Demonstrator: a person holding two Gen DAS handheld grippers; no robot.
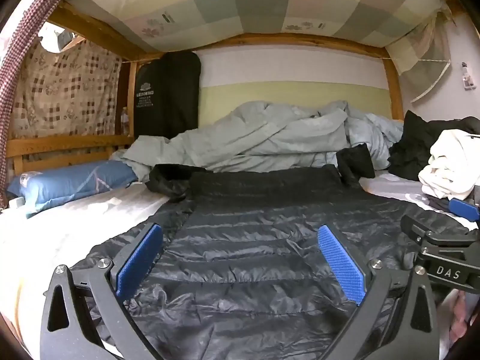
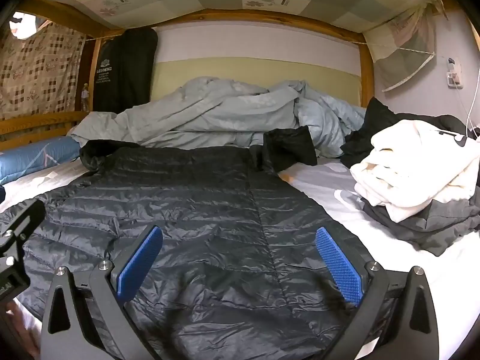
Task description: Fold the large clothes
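From the left wrist view, going left to right: a blue pillow lies at nine o'clock on the white sheet of the bunk bed. A black garment bag stands at eleven o'clock against the back wall, and below it a rumpled grey-blue duvet runs along the far edge. The dark quilted jacket is spread flat over the middle of the mattress, its hem nearest the cameras, and one sleeve is flipped up at one o'clock. The left gripper hangs just over the jacket's near part with its blue pads spread wide and nothing between them. At three o'clock sits a pile of white clothing over dark clothing.

From the right wrist view, the right gripper stands likewise wide apart above the jacket, holding nothing, while the left tool's black body shows at nine o'clock and the white pile at three.
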